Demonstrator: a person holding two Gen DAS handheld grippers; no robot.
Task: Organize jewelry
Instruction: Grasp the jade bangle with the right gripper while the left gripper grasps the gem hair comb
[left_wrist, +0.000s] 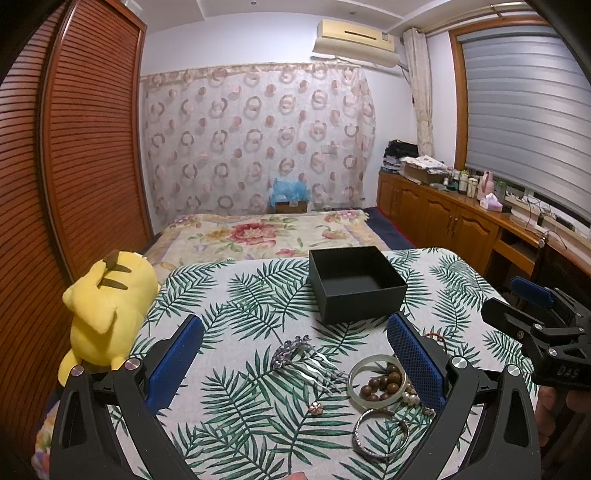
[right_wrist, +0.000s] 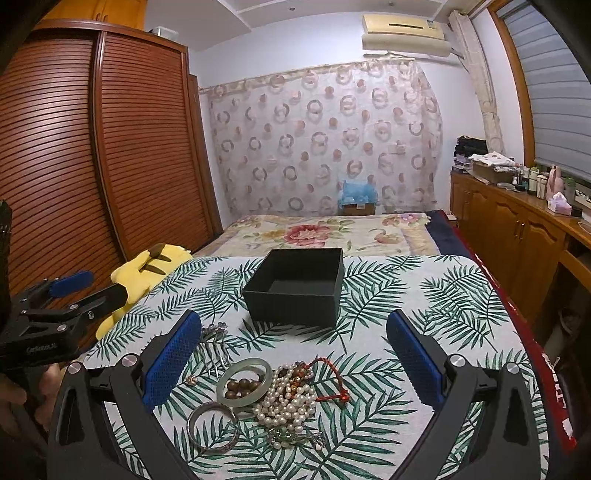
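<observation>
Two grippers: left gripper (left_wrist: 295, 354) and right gripper (right_wrist: 295, 354) spread wide, gripping nothing.
Black box (right_wrist: 295, 286): empty, far of jewelry pile (right_wrist: 284, 398).

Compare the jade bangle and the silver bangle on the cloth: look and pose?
The jade bangle is pale green, smooth and translucent; the silver bangle is metallic and darker. The jade bangle has brown wooden beads lying inside its ring; the silver bangle rings only bare cloth. The jade bangle lies closer to the black box; the silver bangle lies nearer the camera. Both lie flat, side by side, ungrasped.
</observation>
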